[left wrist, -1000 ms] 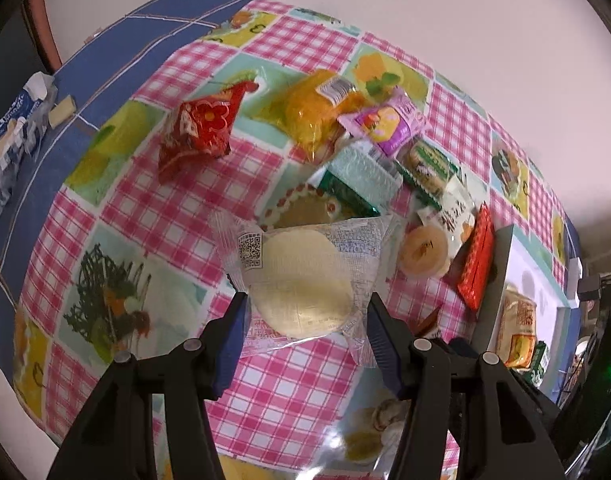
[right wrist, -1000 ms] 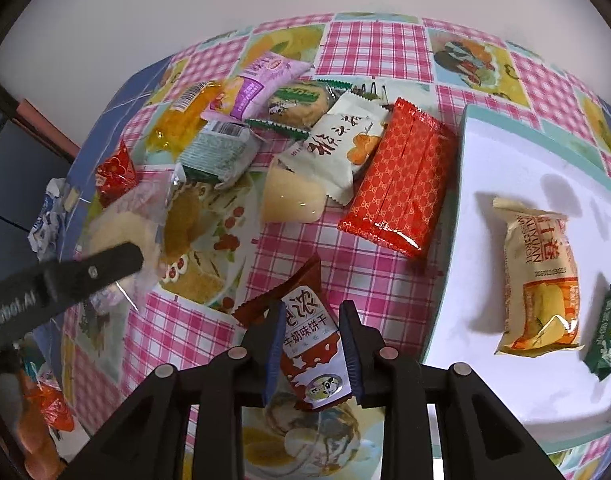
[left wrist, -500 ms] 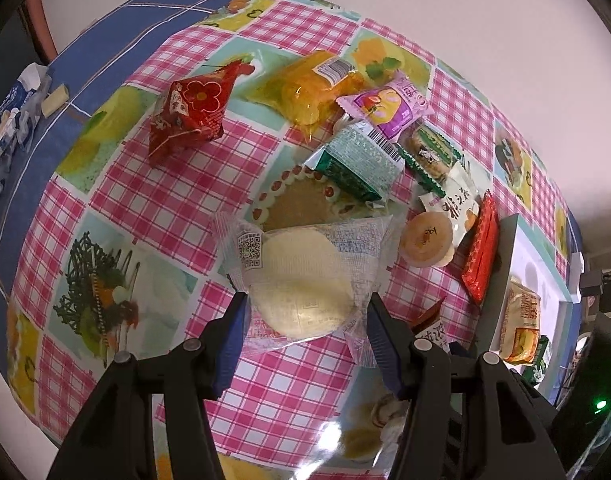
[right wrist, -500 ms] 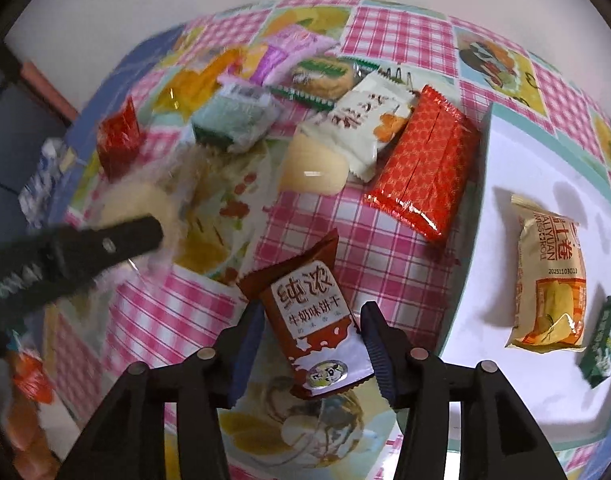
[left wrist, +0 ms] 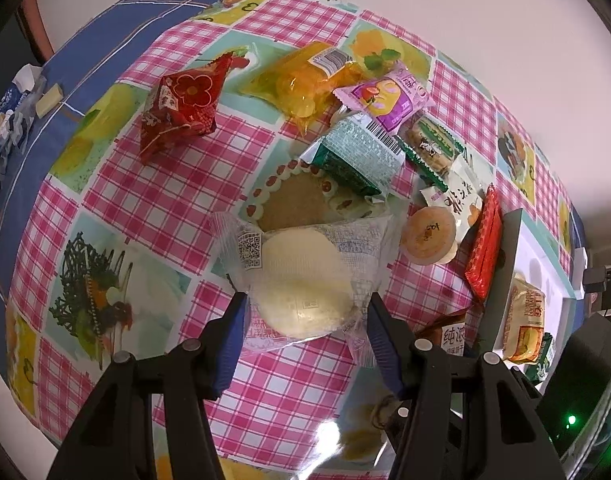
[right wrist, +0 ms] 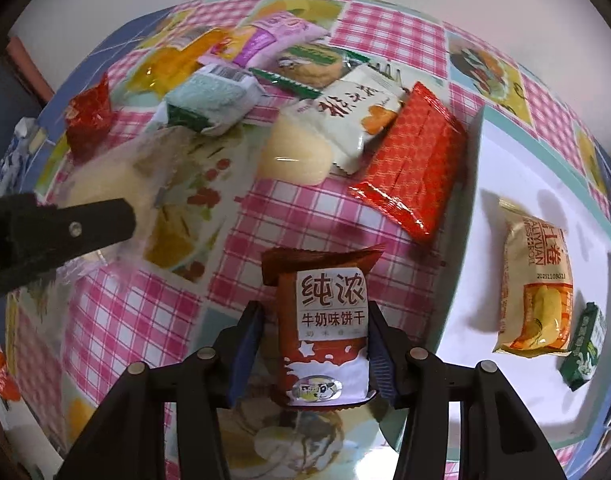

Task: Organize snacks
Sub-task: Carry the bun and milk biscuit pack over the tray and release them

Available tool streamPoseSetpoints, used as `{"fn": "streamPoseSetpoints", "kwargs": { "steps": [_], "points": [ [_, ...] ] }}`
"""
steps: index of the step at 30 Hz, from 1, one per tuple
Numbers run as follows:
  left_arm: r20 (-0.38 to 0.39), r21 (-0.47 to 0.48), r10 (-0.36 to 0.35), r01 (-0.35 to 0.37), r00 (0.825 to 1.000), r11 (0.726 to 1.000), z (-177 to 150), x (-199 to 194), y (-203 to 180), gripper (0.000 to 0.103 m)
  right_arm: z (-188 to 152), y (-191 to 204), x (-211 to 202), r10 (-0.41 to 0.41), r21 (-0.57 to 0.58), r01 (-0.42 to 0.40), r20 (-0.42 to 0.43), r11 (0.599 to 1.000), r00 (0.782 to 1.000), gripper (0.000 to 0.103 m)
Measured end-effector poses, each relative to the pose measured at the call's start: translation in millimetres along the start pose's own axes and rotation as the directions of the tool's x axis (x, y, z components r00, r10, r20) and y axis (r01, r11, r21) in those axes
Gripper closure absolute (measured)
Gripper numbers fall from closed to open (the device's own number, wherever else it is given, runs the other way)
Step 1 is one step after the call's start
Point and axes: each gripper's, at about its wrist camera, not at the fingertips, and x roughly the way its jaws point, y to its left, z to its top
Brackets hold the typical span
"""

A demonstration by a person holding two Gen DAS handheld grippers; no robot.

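The left gripper (left wrist: 305, 320) clamps the clear-wrapped round cake (left wrist: 301, 276) and the right gripper (right wrist: 314, 344) pinches the brown biscuit pack (right wrist: 323, 328), with loose snacks, including a red wafer pack (right wrist: 415, 160), crowding the checked tablecloth (right wrist: 145, 312) ahead and the white tray (right wrist: 485, 240) to the right.

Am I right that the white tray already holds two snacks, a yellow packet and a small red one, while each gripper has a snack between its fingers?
Nearly: the small packet on the white tray is green, not red, as the right wrist view shows. It lies beside the yellow packet. The rest holds: the right gripper has the brown biscuit packet between its fingers, and the left gripper the clear-wrapped round cake.
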Motion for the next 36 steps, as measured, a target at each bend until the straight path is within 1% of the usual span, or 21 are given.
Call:
{"fn": "streamPoseSetpoints", "kwargs": {
  "steps": [1,2,5,11,20,22,25,32,36],
  "points": [
    [-0.002,-0.001,0.001,-0.001,1.0,1.0,0.0,0.8,-0.1,0.043,0.1,0.3,-0.1,0.001,0.005,-0.001,0.005,1.0,1.0,0.057],
    [-0.004,-0.002,0.002,-0.002,1.0,1.0,0.1,1.8,-0.2,0.043,0.7,2.1,1.1,-0.001,0.008,0.001,0.009,1.0,1.0,0.059],
    [-0.011,-0.002,0.006,-0.006,1.0,1.0,0.0,5.0,-1.4,0.043,-1.4,2.8,2.1,-0.004,0.011,0.003,0.024,1.0,1.0,0.06],
    [-0.032,0.001,0.022,-0.022,0.999,1.0,-0.4,16.0,-5.7,0.043,-1.7,4.4,3.8,-0.012,0.006,0.012,0.042,1.0,0.999,0.061],
    [-0.016,0.005,0.038,-0.038,0.999,0.999,0.0,20.7,-12.5,0.042,-5.0,-0.9,1.7,-0.008,0.009,0.008,0.054,1.0,0.998,0.061],
    [-0.007,0.0,0.034,-0.034,0.999,0.999,0.8,17.6,-12.0,0.043,-4.3,-2.4,0.1,-0.001,0.015,0.0,0.05,1.0,0.999,0.061],
    [0.017,-0.015,0.021,-0.021,1.0,1.0,3.2,10.5,-12.5,0.044,-1.8,-7.8,-6.2,0.036,0.036,-0.038,0.058,0.999,0.998,0.061],
    [0.098,-0.011,-0.018,0.019,0.995,1.0,6.9,-17.9,-22.1,0.045,2.8,-17.8,-37.0,0.061,0.058,-0.069,0.136,0.996,0.989,0.061],
    [0.136,0.001,-0.039,0.04,0.99,0.999,5.4,-30.2,-35.2,0.045,2.5,-31.1,-53.5,0.077,0.101,-0.096,0.176,0.99,0.981,0.061]
  ]
}}
